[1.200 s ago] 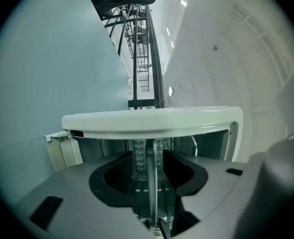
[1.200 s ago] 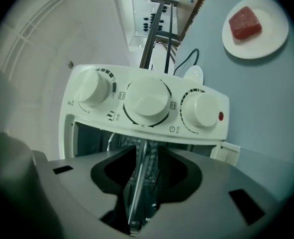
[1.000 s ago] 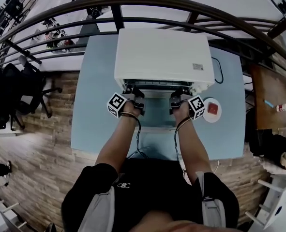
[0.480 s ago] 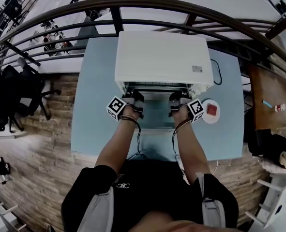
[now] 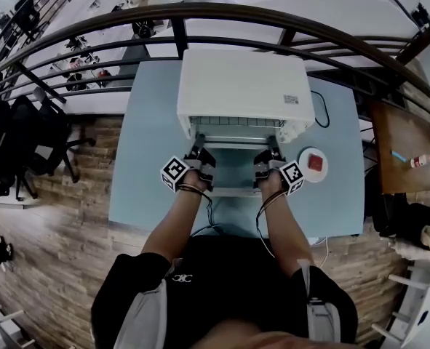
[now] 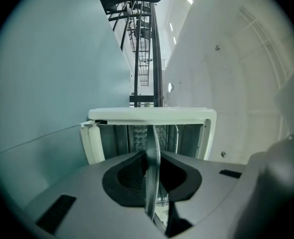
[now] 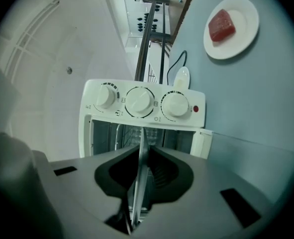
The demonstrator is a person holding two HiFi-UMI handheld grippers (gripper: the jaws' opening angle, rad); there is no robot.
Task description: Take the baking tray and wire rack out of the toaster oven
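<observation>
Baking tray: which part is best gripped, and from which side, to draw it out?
Grip the thin front rim of the baking tray near each corner, coming level from the open front of the toaster oven. The tray lies flat, so its rim fits between the jaws; the left gripper and right gripper have just closed on it.

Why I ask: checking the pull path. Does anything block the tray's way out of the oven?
Nothing visible. The left gripper and right gripper clamp the baking tray edge; the oven door lies open beneath, and the plate sits clear to the right.
</observation>
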